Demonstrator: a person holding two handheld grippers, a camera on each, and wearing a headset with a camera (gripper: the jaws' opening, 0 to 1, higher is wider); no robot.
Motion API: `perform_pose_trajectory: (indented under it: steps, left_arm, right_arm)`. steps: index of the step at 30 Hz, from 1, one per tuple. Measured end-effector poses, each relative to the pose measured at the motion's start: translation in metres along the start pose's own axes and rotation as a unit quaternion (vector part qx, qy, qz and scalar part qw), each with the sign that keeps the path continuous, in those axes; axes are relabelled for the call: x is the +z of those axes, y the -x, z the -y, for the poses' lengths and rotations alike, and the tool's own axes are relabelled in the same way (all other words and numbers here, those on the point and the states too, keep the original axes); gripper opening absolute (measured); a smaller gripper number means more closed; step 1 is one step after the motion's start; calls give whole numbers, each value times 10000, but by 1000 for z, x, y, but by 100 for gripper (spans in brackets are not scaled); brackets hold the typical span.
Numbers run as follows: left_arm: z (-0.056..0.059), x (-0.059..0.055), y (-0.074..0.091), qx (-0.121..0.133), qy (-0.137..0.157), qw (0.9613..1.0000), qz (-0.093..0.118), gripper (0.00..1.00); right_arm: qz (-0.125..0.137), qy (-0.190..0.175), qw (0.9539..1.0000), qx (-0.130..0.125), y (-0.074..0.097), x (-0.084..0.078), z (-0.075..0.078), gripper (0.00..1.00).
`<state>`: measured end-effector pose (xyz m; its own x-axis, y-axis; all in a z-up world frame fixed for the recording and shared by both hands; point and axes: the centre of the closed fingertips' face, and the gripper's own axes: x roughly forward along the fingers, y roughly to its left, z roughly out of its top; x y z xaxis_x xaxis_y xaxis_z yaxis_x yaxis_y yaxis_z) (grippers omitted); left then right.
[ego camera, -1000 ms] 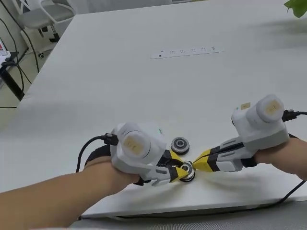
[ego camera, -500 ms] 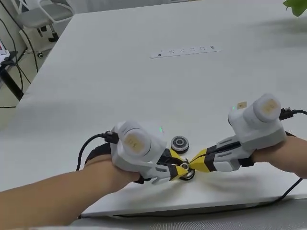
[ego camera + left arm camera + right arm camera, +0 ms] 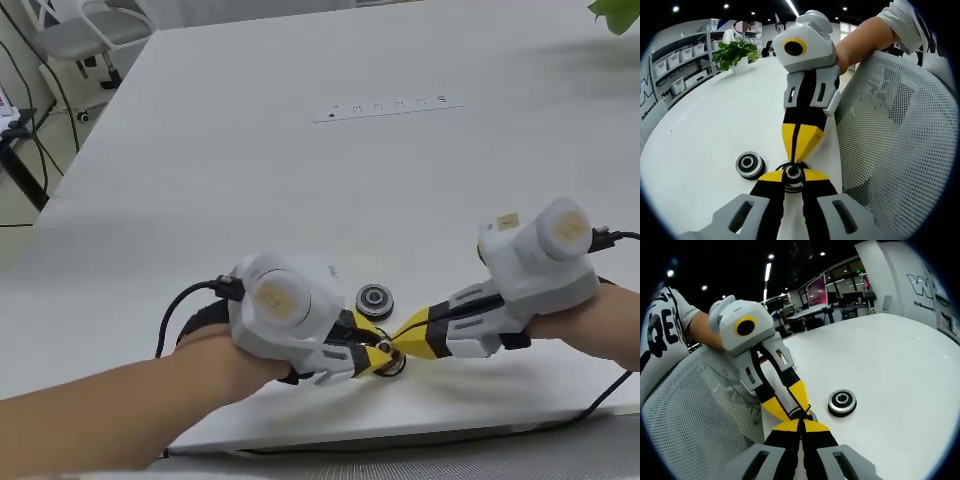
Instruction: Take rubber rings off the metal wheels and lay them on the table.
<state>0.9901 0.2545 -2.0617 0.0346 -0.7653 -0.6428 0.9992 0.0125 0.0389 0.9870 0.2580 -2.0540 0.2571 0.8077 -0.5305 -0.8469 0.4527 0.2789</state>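
I have the left tongs [image 3: 793, 176] clamped on the held wheel [image 3: 793, 172], one yellow wedge tip on each side of it, right at the near edge of the bench [image 3: 250, 170]. The wheel is a small round disc with a bright, silvery metal hub and a black rubber ring [image 3: 784, 170] round its rim. It sits low on the bench top, and I cannot tell whether it is lifted. The right tongs [image 3: 797, 156] come in from the opposite side with their jaws together, so the two yellow tips form a single point that touches the ring's far edge. I cannot tell whether any rubber is pinched between them. In the head view the four yellow tips cover most of this wheel, and in the right gripper view the left tongs hide nearly all of it. The second wheel [image 3: 375, 298] lies flat just beyond, apart from both tongs. It has concentric metal steps and its black ring is still seated. The bench surface is white, smooth and matte. A flat white power strip [image 3: 388, 107] lies well beyond, toward the far side. A grey mesh chair back [image 3: 890, 140] stands against the near edge. A leafy potted plant [image 3: 735, 52] stands at the far corner, and an office chair [image 3: 90, 30] stands off the bench's left end.
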Motion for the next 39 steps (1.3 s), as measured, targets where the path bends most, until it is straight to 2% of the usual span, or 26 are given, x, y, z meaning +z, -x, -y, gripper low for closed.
perform_pose_trajectory:
  steps: [9, 11, 17, 21, 29, 33, 39]
  left_arm:
    - [-1, 2, 0, 5, -121, 9999, -56, 11]
    - [0, 3, 1, -48, -61, 9999, -80, 12]
    - [5, 8, 9, -127, -142, 9998, -81, 17]
    - [6, 16, 17, -216, 196, 9995, 93, 20]
    - [8, 27, 43, -151, 256, 9988, 378, 25]
    - [5, 31, 58, -17, 273, 9982, 534, 30]
    - [2, 33, 77, 134, 279, 9974, 649, 36]
  right_arm:
    - [-2, 43, 10000, -17, 2, 0, 3, 0]
    - [8, 28, 10000, -10, 2, 1, 3, 0]
    - [68, 22, 10000, -8, 4, 5, 0, 0]
    - [124, 39, 9999, -5, 6, 10, -2, 0]
    - [289, 13, 9996, 24, 13, 21, -5, 0]
    - [325, 42, 9995, 42, 16, 24, -9, 0]
    - [428, 33, 9991, -10, 20, 36, -8, 0]
